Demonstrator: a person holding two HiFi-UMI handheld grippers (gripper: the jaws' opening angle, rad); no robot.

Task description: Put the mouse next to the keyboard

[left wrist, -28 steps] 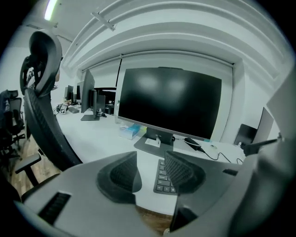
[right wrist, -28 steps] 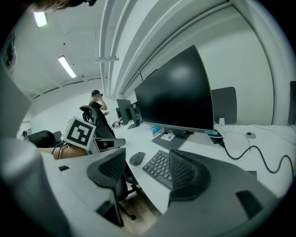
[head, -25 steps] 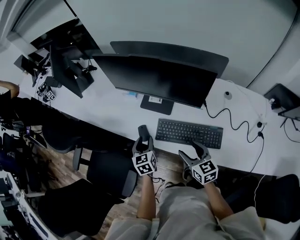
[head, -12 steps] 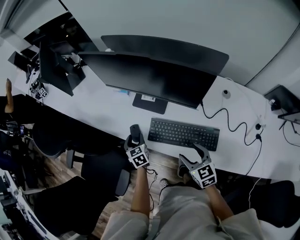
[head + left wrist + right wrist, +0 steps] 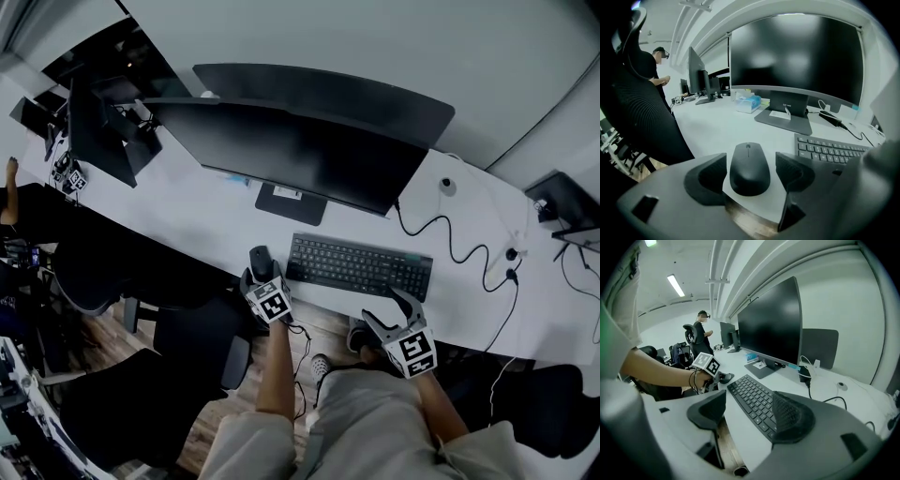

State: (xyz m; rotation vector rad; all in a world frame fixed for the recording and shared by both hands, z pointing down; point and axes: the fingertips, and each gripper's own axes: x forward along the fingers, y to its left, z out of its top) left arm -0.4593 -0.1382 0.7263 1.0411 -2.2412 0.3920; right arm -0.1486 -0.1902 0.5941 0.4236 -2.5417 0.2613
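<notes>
A black mouse (image 5: 750, 168) lies flat on the white desk (image 5: 211, 225), just left of the black keyboard (image 5: 359, 266). My left gripper (image 5: 751, 171) straddles the mouse with its jaws opening. A strip of desk shows on each side between pads and mouse, so nothing presses on it. In the head view the mouse (image 5: 260, 257) sits at the desk's front edge with the left gripper (image 5: 260, 271) right behind it. My right gripper (image 5: 388, 306) hovers open and empty at the front edge, near the keyboard's (image 5: 754, 397) right half.
A wide dark monitor (image 5: 291, 150) on its stand (image 5: 785, 119) is behind the keyboard. A black cable (image 5: 459, 248) snakes across the desk's right side. A tissue box (image 5: 749, 103) is at the back left. Black chairs (image 5: 187, 337) stand below the desk edge. A person (image 5: 702, 329) stands far off.
The left gripper's jaws have spread apart round the mouse, which stays on the desk left of the keyboard. The head view has shifted slightly. The right gripper has hardly moved.
</notes>
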